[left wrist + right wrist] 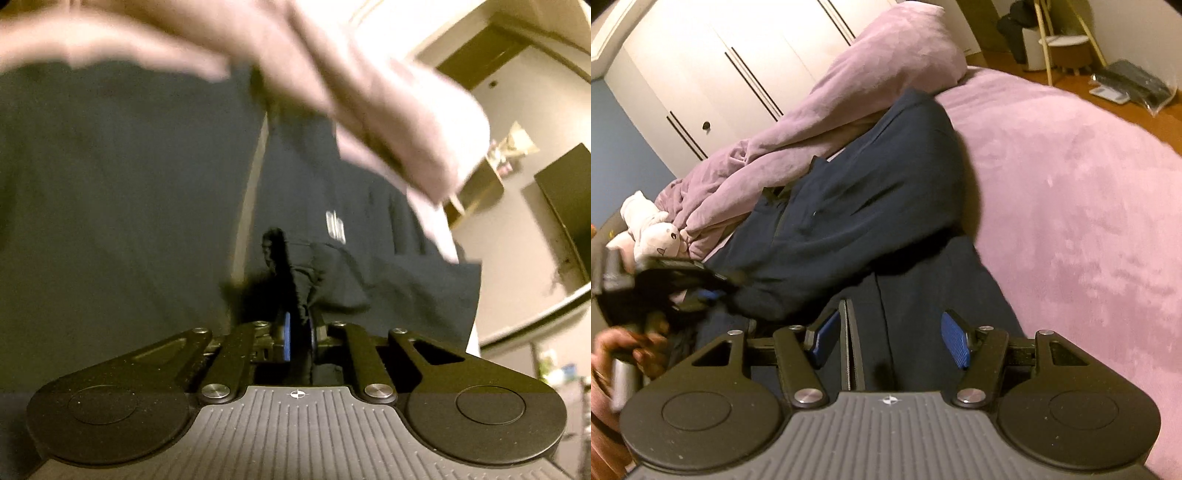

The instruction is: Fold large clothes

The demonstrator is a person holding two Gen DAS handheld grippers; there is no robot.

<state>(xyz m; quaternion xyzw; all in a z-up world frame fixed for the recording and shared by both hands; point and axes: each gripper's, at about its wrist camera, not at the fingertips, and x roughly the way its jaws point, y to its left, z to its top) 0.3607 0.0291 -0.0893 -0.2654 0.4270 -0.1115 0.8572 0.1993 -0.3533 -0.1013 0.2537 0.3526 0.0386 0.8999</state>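
Observation:
A large dark navy garment (857, 206) lies bunched on a pink bed (1071, 192). In the left wrist view the same garment (110, 184) fills most of the frame, with a small white logo (335, 225). My left gripper (298, 332) is shut on a fold of the navy cloth and lifts it; it also shows at the left of the right wrist view (705, 291). My right gripper (892, 339) is open, its blue pads (955, 339) spread over the garment's near part and a zipper seam, holding nothing.
A crumpled lilac duvet (820, 110) and a white plush toy (653, 229) lie at the bed's far side. White wardrobe doors (738, 55) stand behind. A wooden stool (1067, 40) and flat packages stand on the floor at the right.

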